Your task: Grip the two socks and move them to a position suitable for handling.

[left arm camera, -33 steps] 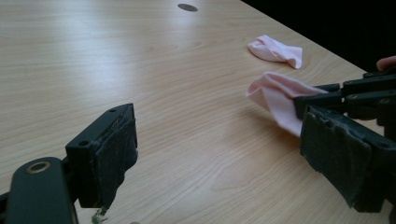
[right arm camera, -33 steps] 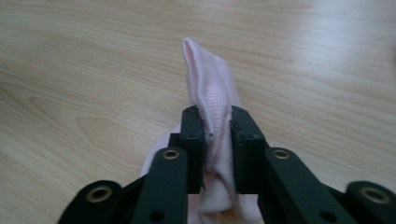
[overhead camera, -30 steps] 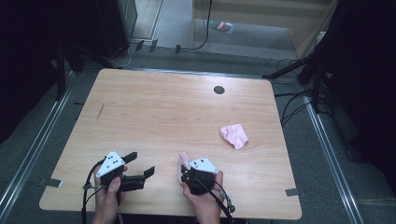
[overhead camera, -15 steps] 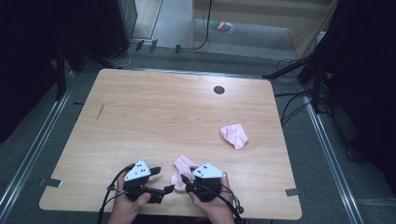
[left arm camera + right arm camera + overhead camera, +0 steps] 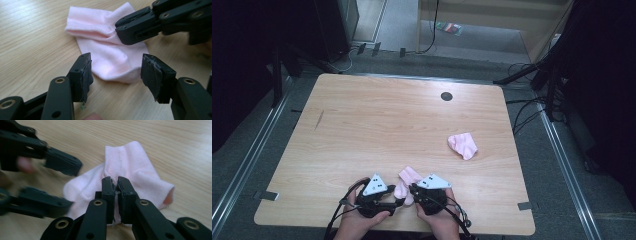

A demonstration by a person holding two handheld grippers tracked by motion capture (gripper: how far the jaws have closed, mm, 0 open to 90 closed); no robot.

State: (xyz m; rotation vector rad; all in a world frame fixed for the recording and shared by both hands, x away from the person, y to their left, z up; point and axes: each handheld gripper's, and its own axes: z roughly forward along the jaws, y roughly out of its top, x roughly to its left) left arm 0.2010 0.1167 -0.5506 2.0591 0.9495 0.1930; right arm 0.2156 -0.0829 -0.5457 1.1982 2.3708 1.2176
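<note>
Two claws, nearest us at the desk's [image 5: 337, 130] front edge. Our right claw [image 5: 115, 185] is clamped on a pale pink ankle sock [image 5: 130, 170], likely to pin it; our left claw [image 5: 116, 72] has just been closing, pads apart, sock's toe end between them, unpressed. Farther right: second pink sock [image 5: 462, 145], crumpled, well apart.

High view overhead; gripper views close, sharing sock [image 5: 110, 57].
</note>
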